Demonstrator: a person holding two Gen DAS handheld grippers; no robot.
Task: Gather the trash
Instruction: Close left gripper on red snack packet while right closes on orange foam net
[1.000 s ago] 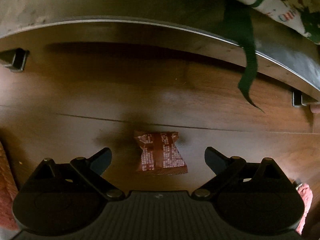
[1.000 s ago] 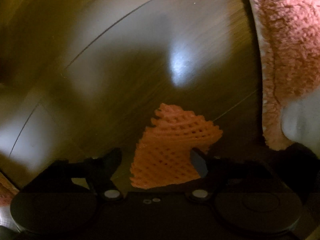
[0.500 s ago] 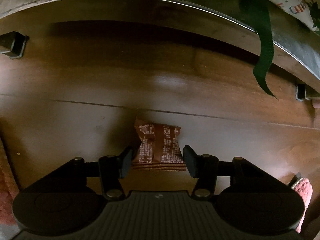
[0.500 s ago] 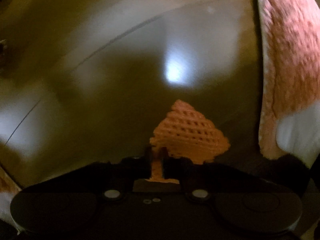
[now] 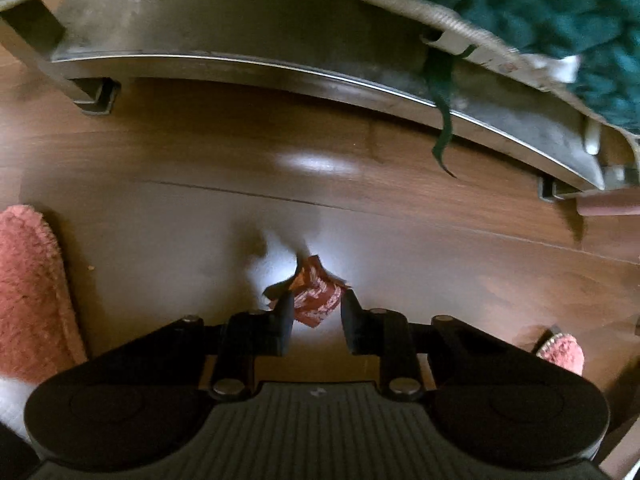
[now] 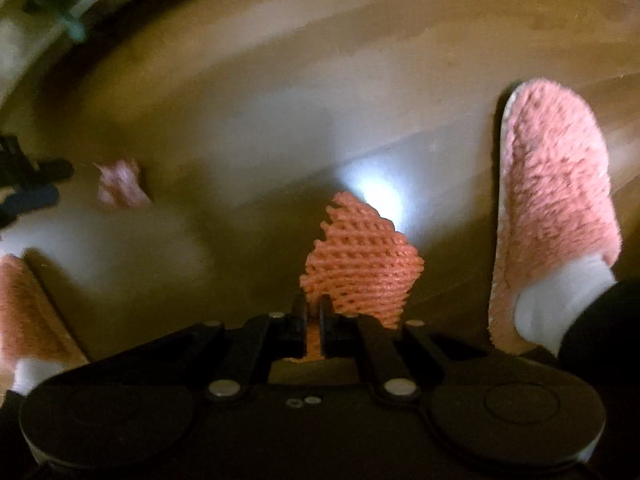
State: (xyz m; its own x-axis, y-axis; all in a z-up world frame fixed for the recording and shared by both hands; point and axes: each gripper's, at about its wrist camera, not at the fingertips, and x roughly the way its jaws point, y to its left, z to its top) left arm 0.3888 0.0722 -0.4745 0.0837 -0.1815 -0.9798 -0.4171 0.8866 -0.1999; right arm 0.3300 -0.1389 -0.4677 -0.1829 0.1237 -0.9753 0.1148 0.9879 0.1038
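Dark brown wooden floor [image 5: 400, 216], glare patches; right view blurred, print on wrapper unreadable. Crumpled red-brown snack wrapper [image 5: 316, 300] lifted clear of floor, pinched between left gripper [image 5: 315, 312] jaws, which have just been closing. Orange foam mesh fruit sleeve [image 6: 360, 264] squeezed in right gripper [image 6: 314, 322], jaws nearly together, lower end hidden between jaws. Pink fluffy slipper [image 6: 556, 208] beside sleeve. Metal frame rail [image 5: 280, 52] beyond wrapper, dark green strap [image 5: 440, 112] dangling.
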